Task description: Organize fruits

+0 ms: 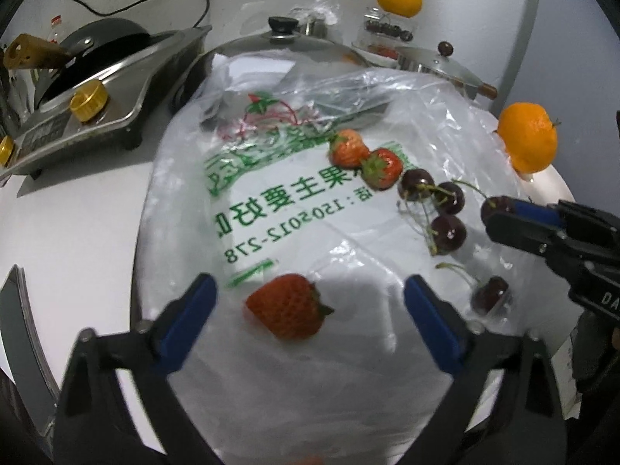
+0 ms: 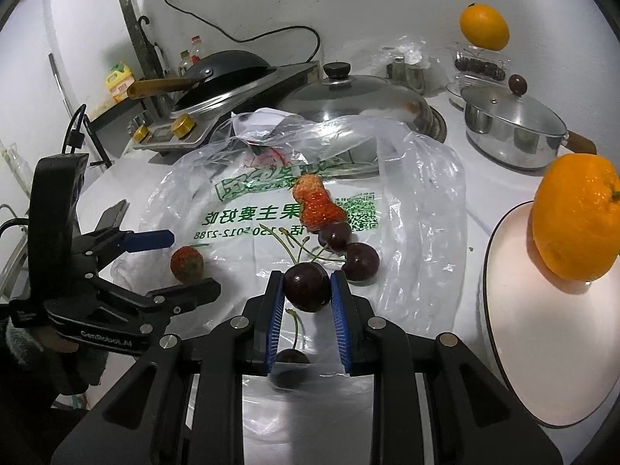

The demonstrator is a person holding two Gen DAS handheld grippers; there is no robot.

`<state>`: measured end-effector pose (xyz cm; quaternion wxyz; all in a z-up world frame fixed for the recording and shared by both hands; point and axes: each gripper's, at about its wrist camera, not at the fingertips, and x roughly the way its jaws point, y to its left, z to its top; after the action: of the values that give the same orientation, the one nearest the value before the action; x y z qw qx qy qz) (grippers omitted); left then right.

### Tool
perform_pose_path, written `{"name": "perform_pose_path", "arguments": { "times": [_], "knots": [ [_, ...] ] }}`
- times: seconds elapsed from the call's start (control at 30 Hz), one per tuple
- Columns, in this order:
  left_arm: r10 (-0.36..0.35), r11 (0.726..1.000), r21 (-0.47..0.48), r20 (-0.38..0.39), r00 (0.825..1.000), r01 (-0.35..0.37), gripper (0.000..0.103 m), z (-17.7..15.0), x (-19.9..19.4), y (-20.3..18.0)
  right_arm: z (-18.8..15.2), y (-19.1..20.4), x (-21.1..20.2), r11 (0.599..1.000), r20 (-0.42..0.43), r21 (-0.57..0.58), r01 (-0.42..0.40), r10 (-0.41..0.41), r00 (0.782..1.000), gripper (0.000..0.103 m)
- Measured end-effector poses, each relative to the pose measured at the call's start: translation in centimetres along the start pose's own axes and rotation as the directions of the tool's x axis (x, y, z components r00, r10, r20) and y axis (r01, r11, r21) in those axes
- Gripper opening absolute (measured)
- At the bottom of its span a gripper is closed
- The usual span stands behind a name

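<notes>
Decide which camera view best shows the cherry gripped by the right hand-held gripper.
Right wrist view: the cherry sits large between the right hand-held gripper pads. Left wrist view shows only its edge.

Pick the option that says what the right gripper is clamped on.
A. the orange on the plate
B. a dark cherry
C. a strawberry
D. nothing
B: in the right wrist view the right gripper has both blue pads pressed on a dark cherry, while the lone strawberry lies free on the plastic bag.
</notes>
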<state>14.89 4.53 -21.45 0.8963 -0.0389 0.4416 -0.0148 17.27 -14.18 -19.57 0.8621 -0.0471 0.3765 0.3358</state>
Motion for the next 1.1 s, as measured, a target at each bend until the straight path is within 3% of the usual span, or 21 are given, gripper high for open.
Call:
{"name": "perform_pose_path", "arguments": {
  "times": [0.1,0.47,1.1],
  "knots": [
    [0.006,1.0,0.013,-0.014,1.0,-0.005,0.076,0.0,0.2,0.1,-0.1,0.0,-0.1,1.0,0.001,0.002,0.005,-0.005,1.0,0.026],
    [0.058,0.995,0.081,-0.029,0.998,-0.056,0.048,-0.7,0.0,-0.1,-0.2,0.1,-0.5,1.0,0.006,-0.001,0.005,-0.005,1.0,0.026],
    [-0.018,0.984,0.177,0.075,0.997,0.004,0.047,-0.3,-2.9,-2.3,-0.6,0.2,-1.0,1.0,0.02,0.011,0.006,-0.006,1.0,0.026]
  ]
}}
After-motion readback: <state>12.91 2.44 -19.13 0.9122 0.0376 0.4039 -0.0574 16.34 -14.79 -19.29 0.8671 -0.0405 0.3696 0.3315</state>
